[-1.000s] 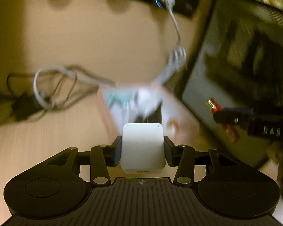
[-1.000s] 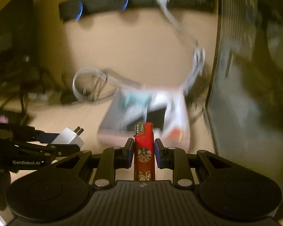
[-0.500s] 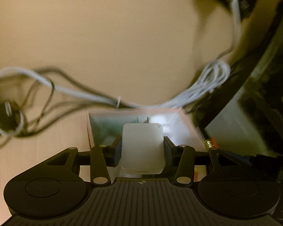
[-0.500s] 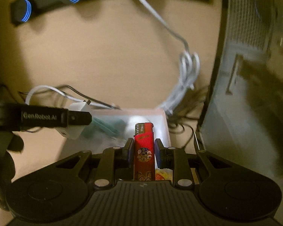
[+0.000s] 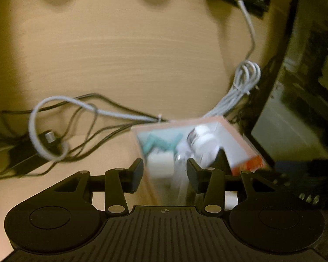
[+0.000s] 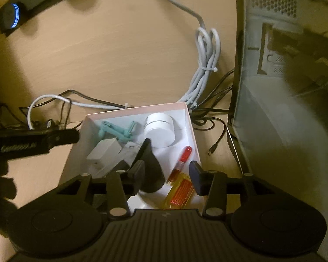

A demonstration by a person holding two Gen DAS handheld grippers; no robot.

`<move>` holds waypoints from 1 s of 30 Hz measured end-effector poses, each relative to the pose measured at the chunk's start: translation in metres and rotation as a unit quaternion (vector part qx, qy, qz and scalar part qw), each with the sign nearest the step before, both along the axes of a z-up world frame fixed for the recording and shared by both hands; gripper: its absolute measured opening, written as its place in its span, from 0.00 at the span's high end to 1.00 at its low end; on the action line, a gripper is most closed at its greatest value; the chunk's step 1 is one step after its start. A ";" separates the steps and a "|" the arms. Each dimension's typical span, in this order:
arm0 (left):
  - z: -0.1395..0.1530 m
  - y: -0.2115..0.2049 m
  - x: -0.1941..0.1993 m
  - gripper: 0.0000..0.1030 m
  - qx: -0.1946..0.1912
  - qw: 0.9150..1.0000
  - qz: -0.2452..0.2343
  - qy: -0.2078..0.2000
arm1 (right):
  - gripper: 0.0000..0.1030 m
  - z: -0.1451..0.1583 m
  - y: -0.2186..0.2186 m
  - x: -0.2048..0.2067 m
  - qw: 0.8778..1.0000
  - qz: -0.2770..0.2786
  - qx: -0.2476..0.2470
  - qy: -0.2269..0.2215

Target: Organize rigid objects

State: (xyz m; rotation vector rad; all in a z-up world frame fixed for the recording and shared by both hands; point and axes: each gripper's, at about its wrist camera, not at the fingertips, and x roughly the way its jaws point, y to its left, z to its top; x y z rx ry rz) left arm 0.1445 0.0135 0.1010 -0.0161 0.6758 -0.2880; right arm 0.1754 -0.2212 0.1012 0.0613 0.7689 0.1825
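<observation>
Wooden desk (image 6: 120, 50), tangled cables (image 6: 205, 50), pink-rimmed box (image 6: 140, 110), computer case (image 6: 280, 100) alongside

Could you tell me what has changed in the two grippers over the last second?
Both let go. The left gripper released the white charger and the right gripper released the red lighter; both now lie in the box. The white jar and grey cable stayed put.

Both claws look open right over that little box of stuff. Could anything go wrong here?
Possibly. The right gripper hangs low over the pink box, so pulling away carelessly might clip the black object or the red lighter. The left gripper sits close to the box wall and could nudge the box. Loose cables lie against the box and could snag.
</observation>
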 end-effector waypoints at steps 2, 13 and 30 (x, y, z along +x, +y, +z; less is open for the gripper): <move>-0.004 0.008 -0.024 0.54 0.012 1.000 0.000 -0.001 | 0.45 0.004 0.003 -0.020 1.000 0.010 -0.006 -0.011; -0.056 0.031 -0.140 0.54 0.081 0.995 0.029 0.056 | 0.31 -0.042 0.022 -0.139 0.993 0.058 -0.098 0.029; -0.087 0.015 -0.161 0.18 0.078 0.995 0.023 0.064 | 0.00 -0.080 0.013 -0.151 0.994 0.055 -0.087 0.043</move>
